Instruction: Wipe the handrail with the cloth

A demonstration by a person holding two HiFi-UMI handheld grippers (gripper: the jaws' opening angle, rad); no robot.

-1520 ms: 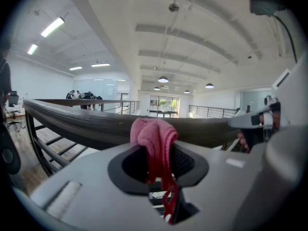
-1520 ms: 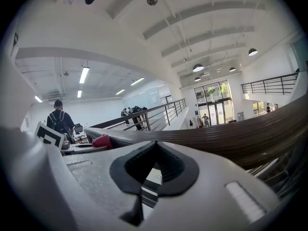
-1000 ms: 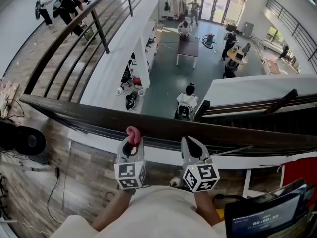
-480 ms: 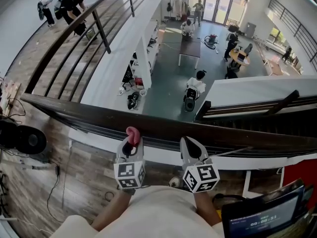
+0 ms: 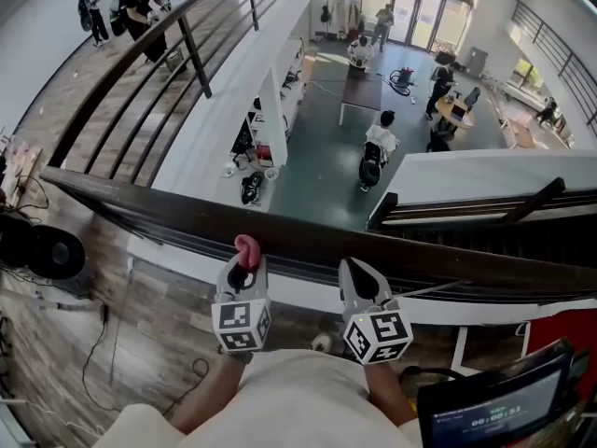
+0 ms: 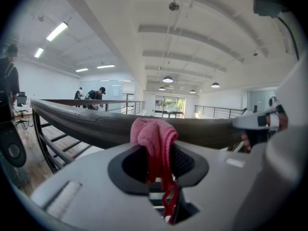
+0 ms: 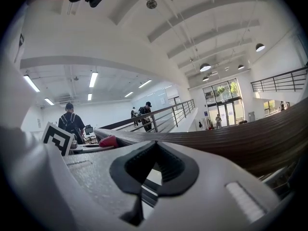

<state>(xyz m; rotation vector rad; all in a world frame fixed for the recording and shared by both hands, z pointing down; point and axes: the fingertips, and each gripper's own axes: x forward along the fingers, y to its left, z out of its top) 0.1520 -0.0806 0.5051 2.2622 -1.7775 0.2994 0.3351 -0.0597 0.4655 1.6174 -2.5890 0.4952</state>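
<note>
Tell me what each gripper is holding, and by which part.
The left gripper holds the pink cloth, pinched by a bunched fold between its jaws, with a wad sticking out past them. The right gripper holds nothing; its jaws are shut.

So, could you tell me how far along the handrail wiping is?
Done: the pink cloth is pinched in the left gripper. In hand: it is held up at the dark wooden handrail, though contact is unclear; the right gripper is shut and empty beside it. Left: the wiping itself, along the rail.
</note>
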